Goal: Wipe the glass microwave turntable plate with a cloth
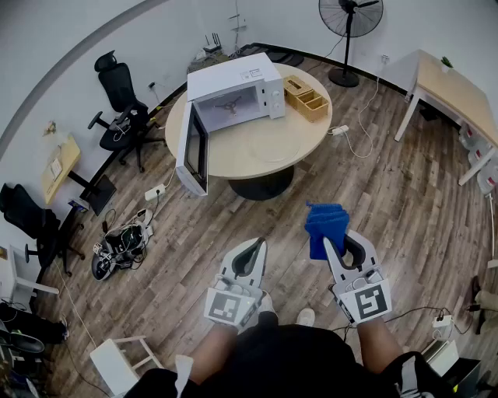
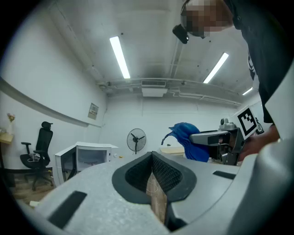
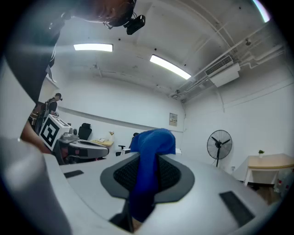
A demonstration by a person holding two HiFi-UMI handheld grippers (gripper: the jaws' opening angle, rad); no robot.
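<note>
Down at 6 o'clock in the head view, a person holds 2 grippers side by side over the wood floor [image 1: 405,194]. The left gripper [image 1: 250,256] has its jaws closed together with nothing between them, which its own view confirms [image 2: 152,170]. The right gripper [image 1: 345,250], at 3 o'clock from the left one, is clamped on a blue cloth [image 1: 325,225]. In the right gripper view the cloth [image 3: 151,151] runs up between the jaws and bunches over their tips.

Up toward 12 o'clock, well apart from both grippers, stands a round table [image 1: 233,159]. On it sits a white microwave [image 1: 241,82], with its door [image 1: 191,151] swung open toward 7 o'clock. The glass turntable plate [image 1: 274,146] lies flat on the tabletop at 5 o'clock from the microwave, outside it. A wooden organizer [image 1: 306,98] rests on the table at 3 o'clock from the microwave.

A standing fan [image 1: 350,19] is at 1 o'clock, a black office chair [image 1: 120,97] at 10 o'clock and a light desk [image 1: 455,93] at 2 o'clock.
</note>
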